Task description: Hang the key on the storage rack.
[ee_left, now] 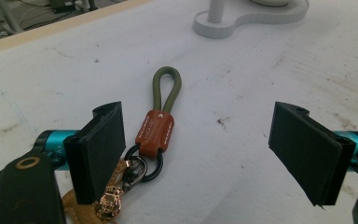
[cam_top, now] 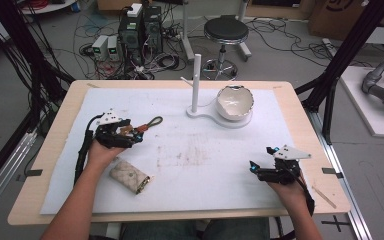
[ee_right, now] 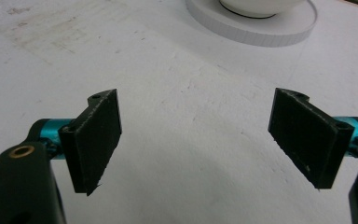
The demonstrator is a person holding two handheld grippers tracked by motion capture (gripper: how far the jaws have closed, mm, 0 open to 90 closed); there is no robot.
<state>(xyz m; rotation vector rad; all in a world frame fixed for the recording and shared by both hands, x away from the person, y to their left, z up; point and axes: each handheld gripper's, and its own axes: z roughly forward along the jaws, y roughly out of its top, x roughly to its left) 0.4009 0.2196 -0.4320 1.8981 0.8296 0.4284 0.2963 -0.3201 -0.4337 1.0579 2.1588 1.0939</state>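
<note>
Left tongs (ee_left: pixel 198 154) spread wide, nothing gripped. Keyring (ee_left: pixel 156 128) lies flat on the mat (ee_left: pixel 242 93) between the jaws, close against the left jaw and well clear of the right one. Its green cord loop (ee_left: pixel 167 86) points away from the tongs, toward the stand (cam_top: pixel 196 85). Brown leather tab mid-length; black rings and a small brass charm sit at the near end, partly under the left jaw. Judgement: the jaws straddle the keyring to close on the tab or the rings.

Right tongs (ee_right: pixel 196 140) also wide open, empty, bare mat between the jaws. Bowl (cam_top: pixel 235 102) on the stand's base lies ahead of them. Likely parked, waiting.

Pouch (cam_top: pixel 130 175) lies just beside the left forearm, behind the left tongs, untouched.
</note>
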